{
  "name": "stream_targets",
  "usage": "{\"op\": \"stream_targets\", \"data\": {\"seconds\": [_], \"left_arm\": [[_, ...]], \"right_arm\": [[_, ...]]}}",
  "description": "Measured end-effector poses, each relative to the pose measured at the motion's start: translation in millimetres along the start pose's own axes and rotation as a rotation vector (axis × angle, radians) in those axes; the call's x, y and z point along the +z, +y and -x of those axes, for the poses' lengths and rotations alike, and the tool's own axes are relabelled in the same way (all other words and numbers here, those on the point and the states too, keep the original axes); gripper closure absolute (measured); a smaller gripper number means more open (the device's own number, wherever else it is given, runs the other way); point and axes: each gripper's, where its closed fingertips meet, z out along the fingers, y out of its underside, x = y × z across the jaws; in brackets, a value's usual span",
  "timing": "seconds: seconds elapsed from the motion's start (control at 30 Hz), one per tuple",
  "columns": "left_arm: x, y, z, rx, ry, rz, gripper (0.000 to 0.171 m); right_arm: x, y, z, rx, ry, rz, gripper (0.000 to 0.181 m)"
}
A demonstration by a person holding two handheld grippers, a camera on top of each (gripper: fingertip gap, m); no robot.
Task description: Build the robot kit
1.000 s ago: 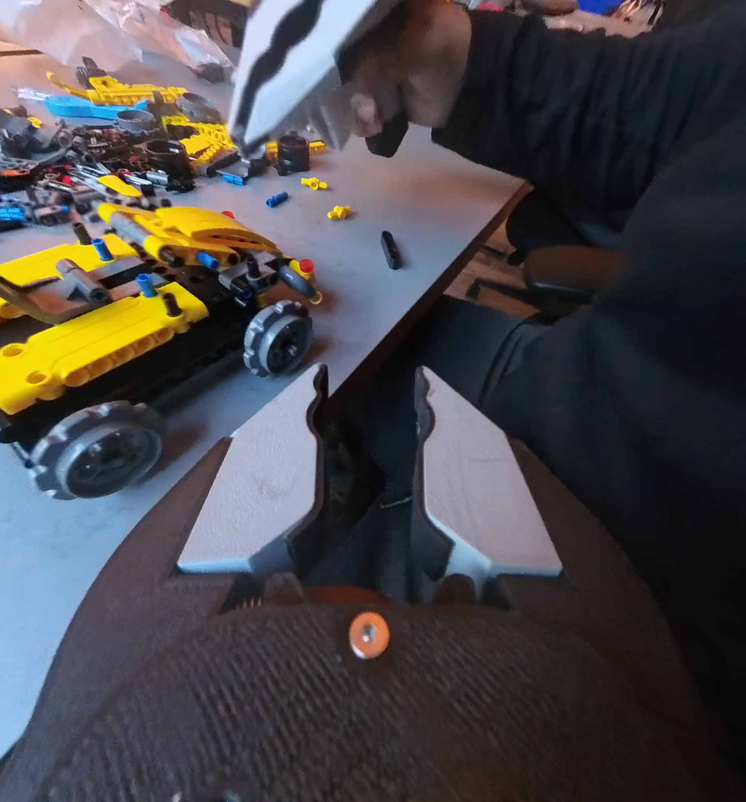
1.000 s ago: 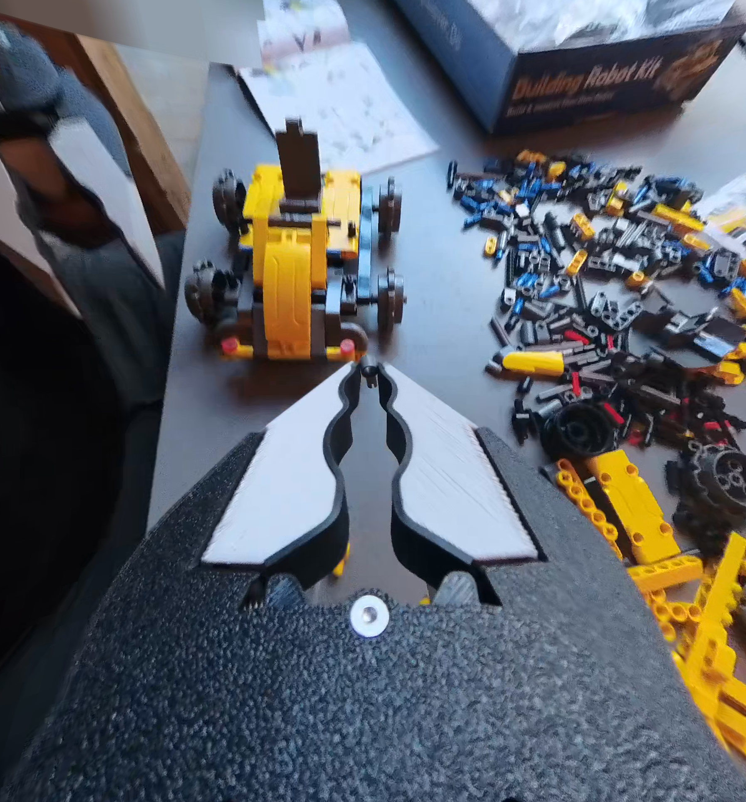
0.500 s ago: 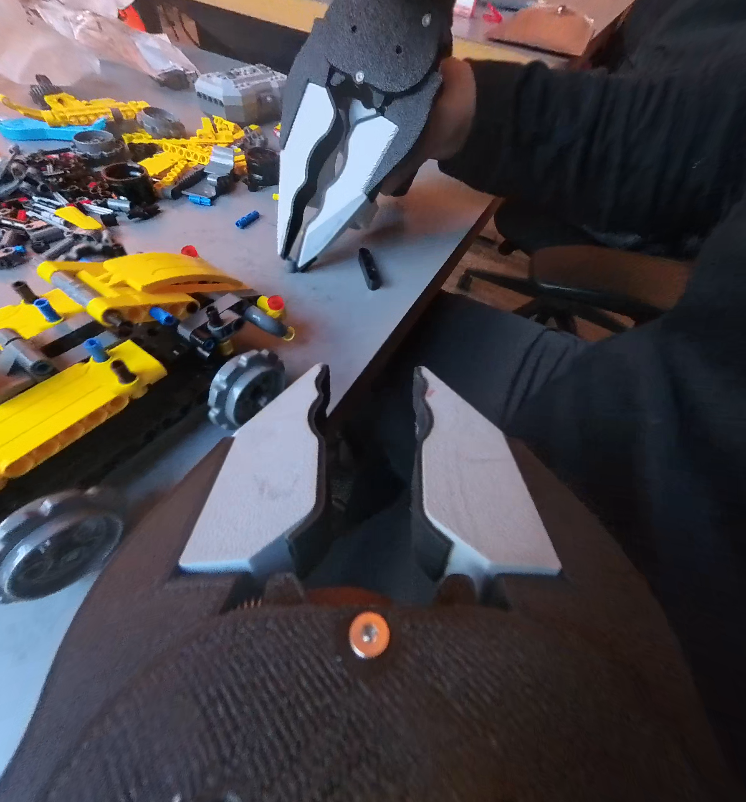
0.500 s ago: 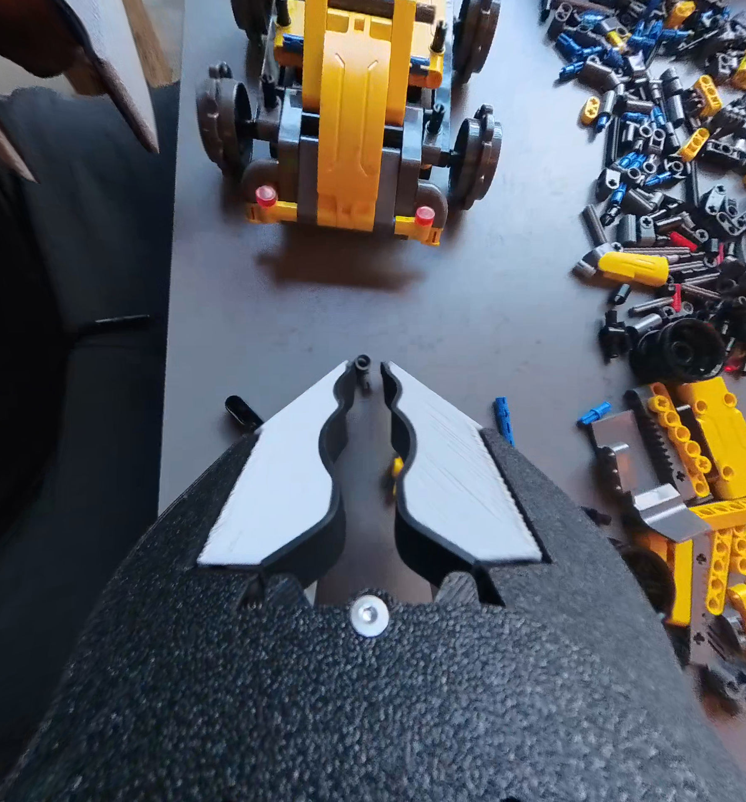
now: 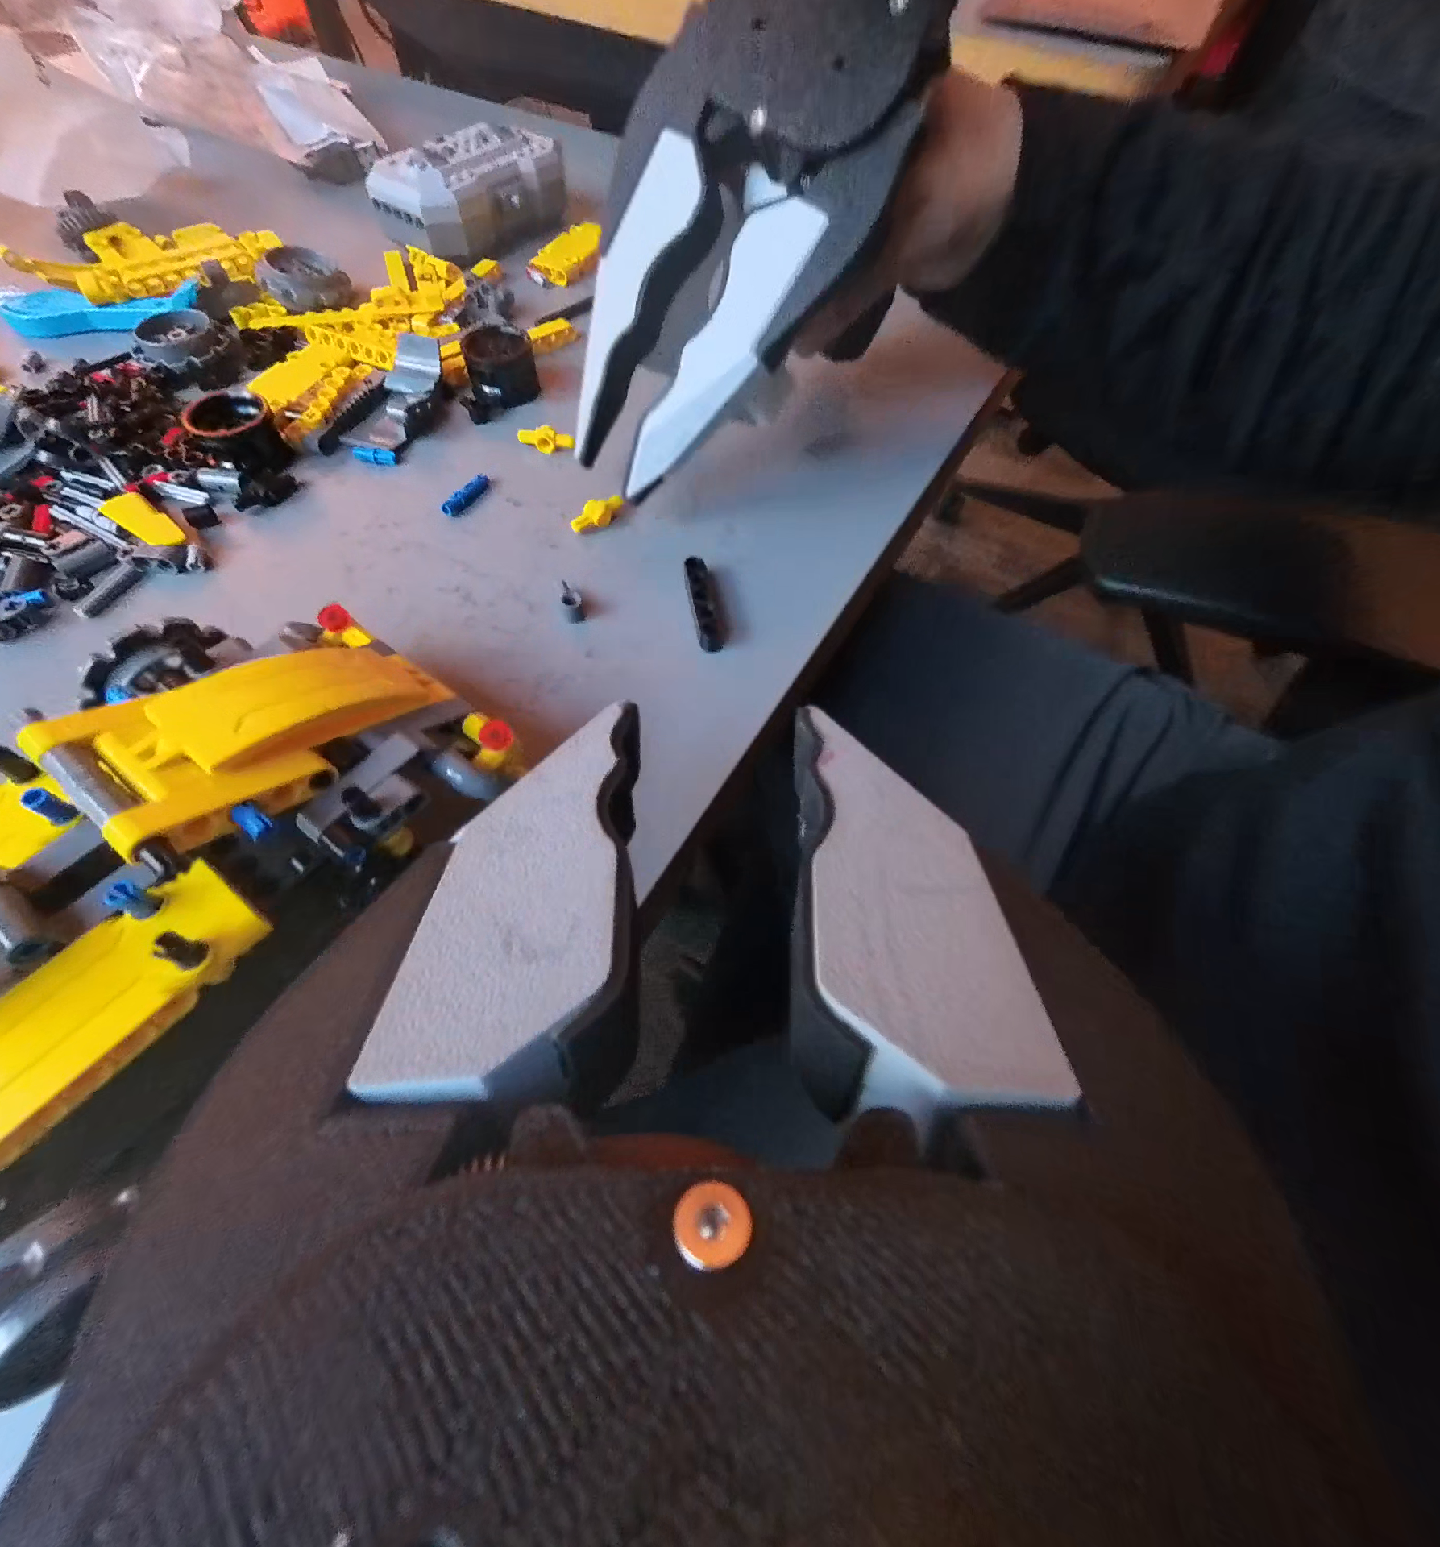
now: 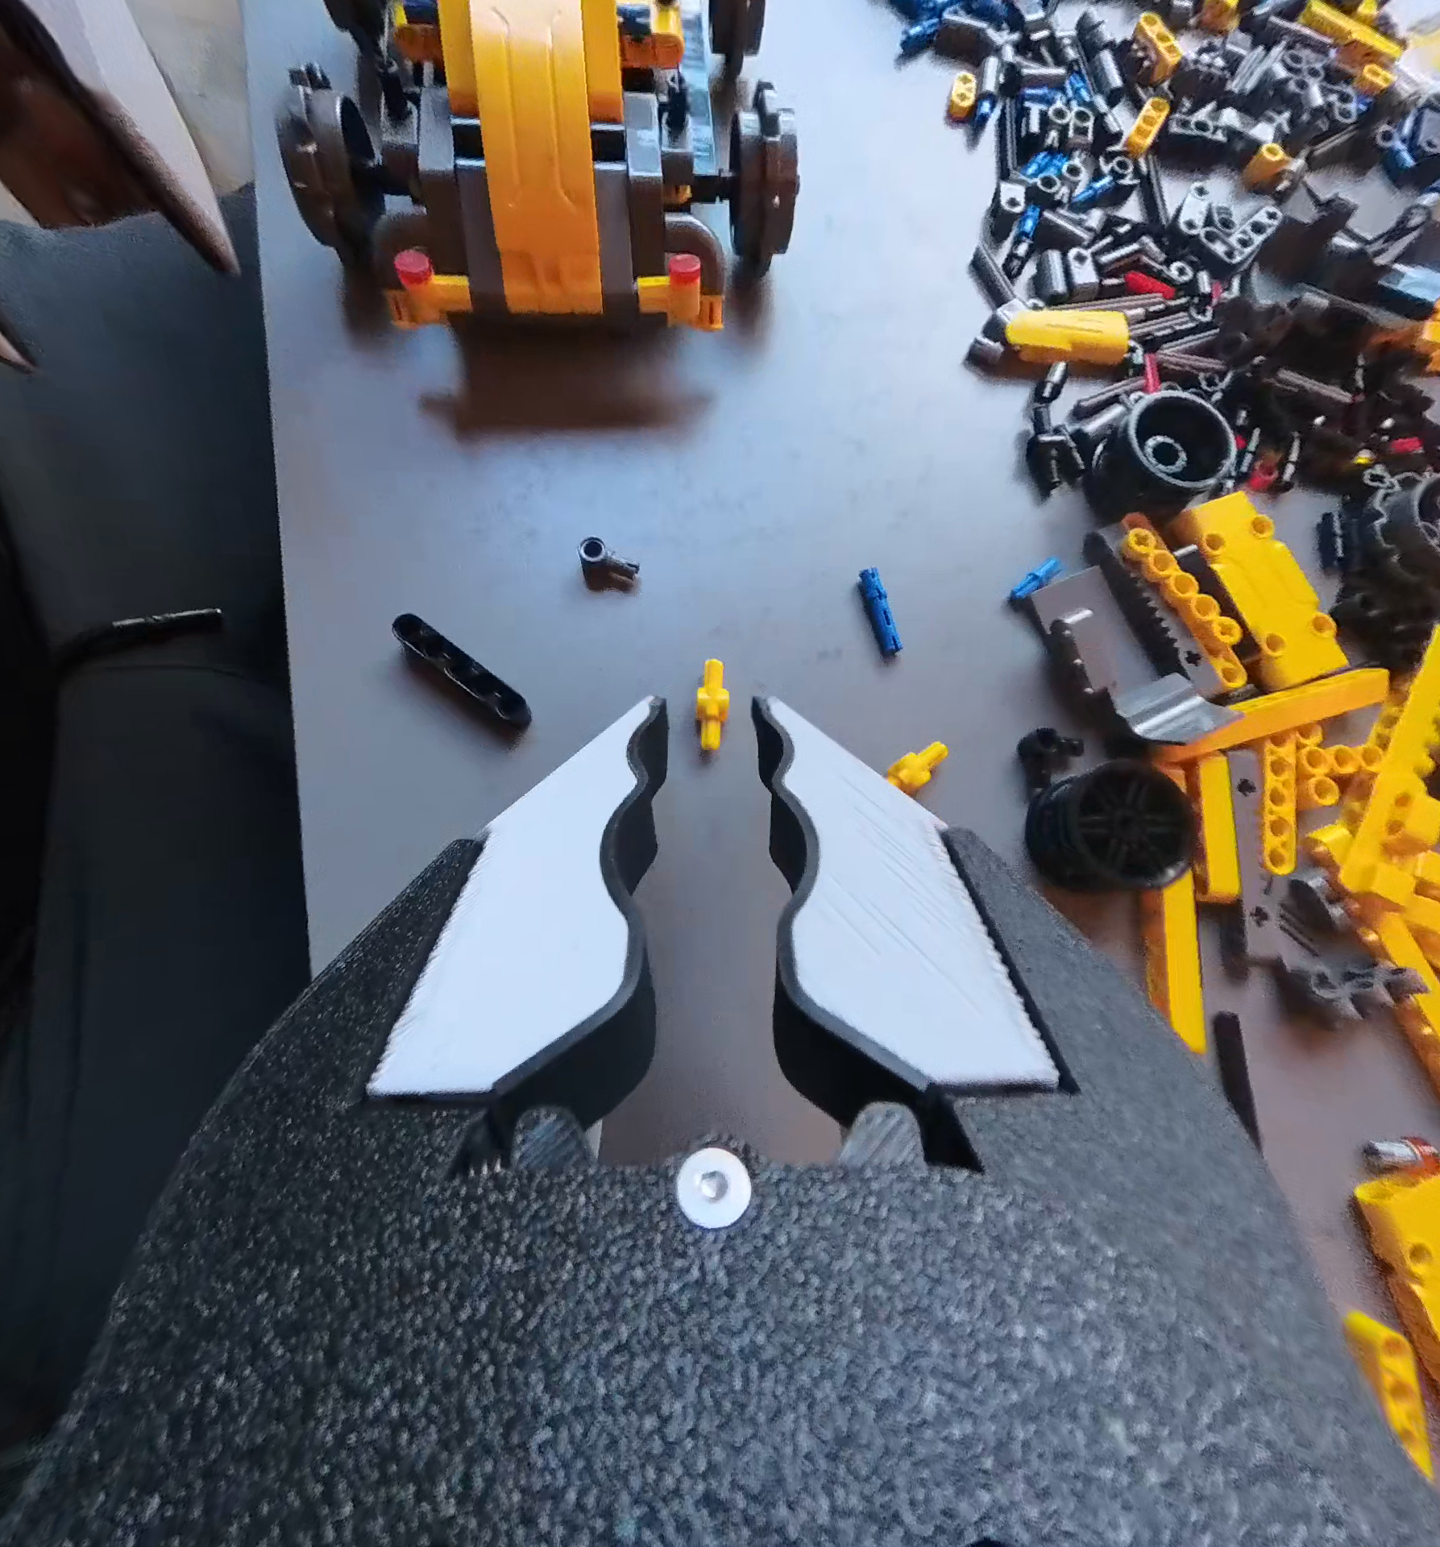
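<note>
My right gripper (image 6: pixel 708 711) is open and hangs low over the grey table (image 6: pixel 699 469). A small yellow pin (image 6: pixel 710 703) lies between its fingertips, and I cannot tell whether they touch it. A small black connector (image 6: pixel 603 562) lies loose just ahead, and a black holed beam (image 6: pixel 458 680) lies to the left near the table's edge. The yellow and grey brick vehicle (image 6: pixel 540 167) stands farther ahead. My left gripper (image 5: pixel 716 728) is open and empty, over the table's edge beside the vehicle (image 5: pixel 197 753). The left wrist view also shows the right gripper (image 5: pixel 607 477) above the yellow pin (image 5: pixel 597 512).
A dense pile of yellow, black and blue brick parts and wheels (image 6: pixel 1202 586) fills the right side. A blue pin (image 6: pixel 879 621) and a second yellow pin (image 6: pixel 915 766) lie loose. A grey block (image 5: pixel 465 188) stands at the back. A person's dark sleeve (image 5: pixel 1202 251) and lap border the table's edge. Left tips to right tips: about 15 cm.
My right gripper has opened and let go of the small black connector, which now lies on the table. It has drawn back over the yellow pin. My left gripper stays open.
</note>
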Motion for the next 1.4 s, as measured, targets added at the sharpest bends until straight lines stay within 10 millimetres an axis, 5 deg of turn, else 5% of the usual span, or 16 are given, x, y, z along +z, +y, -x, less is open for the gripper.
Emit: {"op": "stream_targets", "data": {"seconds": [0.23,0.6,0.97,1.2,1.4], "left_arm": [[4,5,-2,-0.020,-0.022,0.021,0.139],[0,26,-8,-0.008,0.012,0.019,0.141],[-10,23,-5,0.104,-0.026,-0.018,0.140],[-9,19,1,0.082,-0.038,-0.013,0.141],[-7,-5,7,0.025,-0.043,-0.057,0.141]], "right_arm": [[15,-32,26,-0.132,-0.085,-0.057,0.163],[41,-25,33,-0.160,-0.199,0.045,0.174],[10,-62,17,0.075,-0.142,-0.224,0.174],[4,-58,9,0.155,-0.102,-0.291,0.174],[-11,-81,30,0.174,-0.198,-0.455,0.174]]}}
